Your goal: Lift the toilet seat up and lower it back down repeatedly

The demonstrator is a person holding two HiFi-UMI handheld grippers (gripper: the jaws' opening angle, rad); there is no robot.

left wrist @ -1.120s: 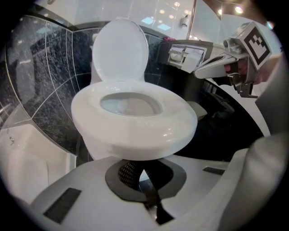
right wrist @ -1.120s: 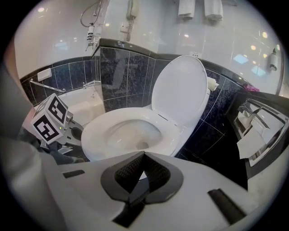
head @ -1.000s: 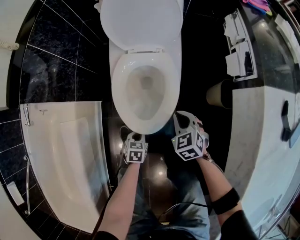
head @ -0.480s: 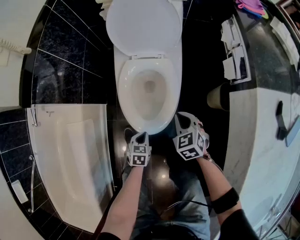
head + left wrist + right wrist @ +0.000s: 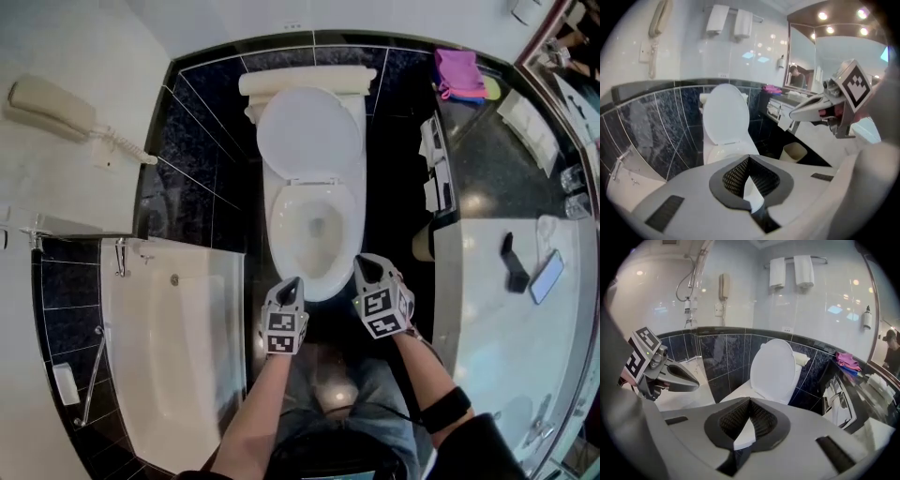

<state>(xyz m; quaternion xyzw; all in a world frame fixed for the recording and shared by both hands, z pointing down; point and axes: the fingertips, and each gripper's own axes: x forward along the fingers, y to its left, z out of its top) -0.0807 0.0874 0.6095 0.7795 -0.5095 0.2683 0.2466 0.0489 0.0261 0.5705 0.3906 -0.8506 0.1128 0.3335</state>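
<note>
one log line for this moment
lid: up | seat: down | left hand-held gripper: shut, empty | right hand-held gripper: shut, empty | contact: none

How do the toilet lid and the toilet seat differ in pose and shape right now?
The toilet lid stands raised against the tank; the toilet seat lies flat on the bowl. The lid is a solid oval; the seat is a ring, open in the middle. Both are white and hinged at the back of the bowl.
</note>
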